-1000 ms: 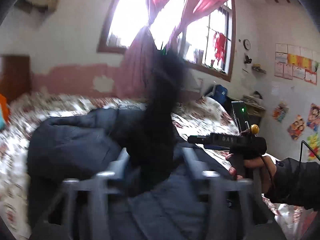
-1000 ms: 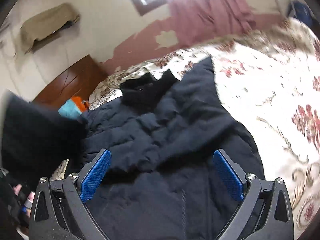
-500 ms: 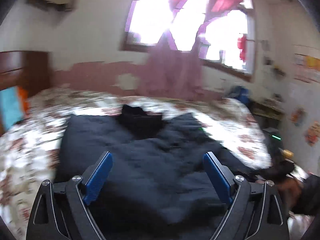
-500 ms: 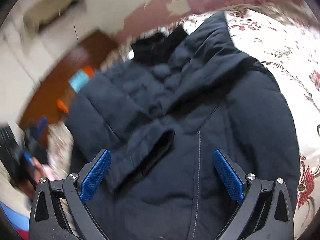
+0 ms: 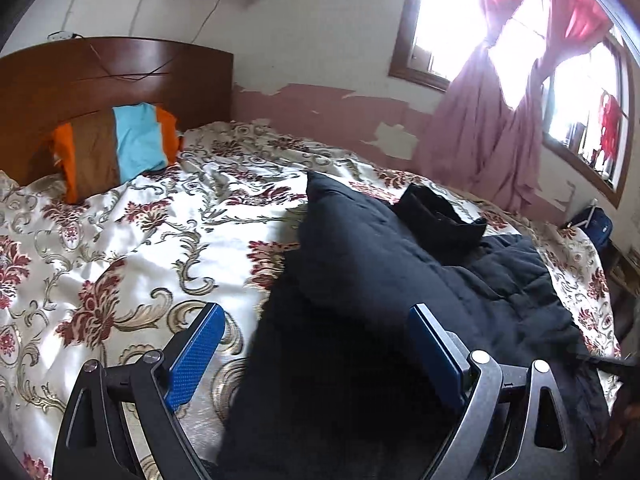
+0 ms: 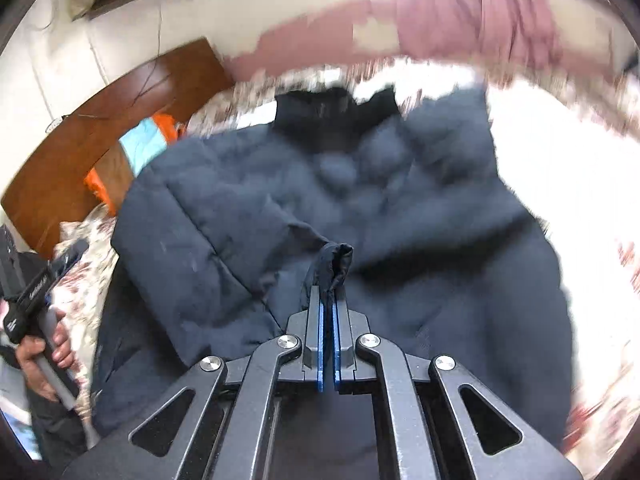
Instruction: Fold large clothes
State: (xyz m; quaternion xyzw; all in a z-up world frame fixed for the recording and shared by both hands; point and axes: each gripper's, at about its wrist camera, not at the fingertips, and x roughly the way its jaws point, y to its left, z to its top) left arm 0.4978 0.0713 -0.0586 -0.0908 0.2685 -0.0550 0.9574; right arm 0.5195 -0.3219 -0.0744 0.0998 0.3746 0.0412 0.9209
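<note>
- My left claw (image 5: 314, 354): spread wide, holding nothing, beside the dark navy quilted puffer jacket (image 5: 384, 288) lying on the floral satin bedspread (image 5: 132, 240).
- Jacket: soft, bulky, probably slippery; best gripped at hems.
- My right claw (image 6: 328, 300): pressed together, pinching a jacket fold (image 6: 334, 258).

Left gripper (image 5: 316, 354) spread wide, blue pads (image 5: 195, 354) either side of the dark navy puffer jacket (image 5: 400, 300), touching nothing. Jacket heaped on a floral bedspread (image 5: 140, 248), black collar (image 5: 440, 216) poking up at the far end. Orange-brown-blue pillow (image 5: 116, 146) propped against the wooden headboard (image 5: 120, 72), pink curtains (image 5: 500, 128) tied back at the window
</note>
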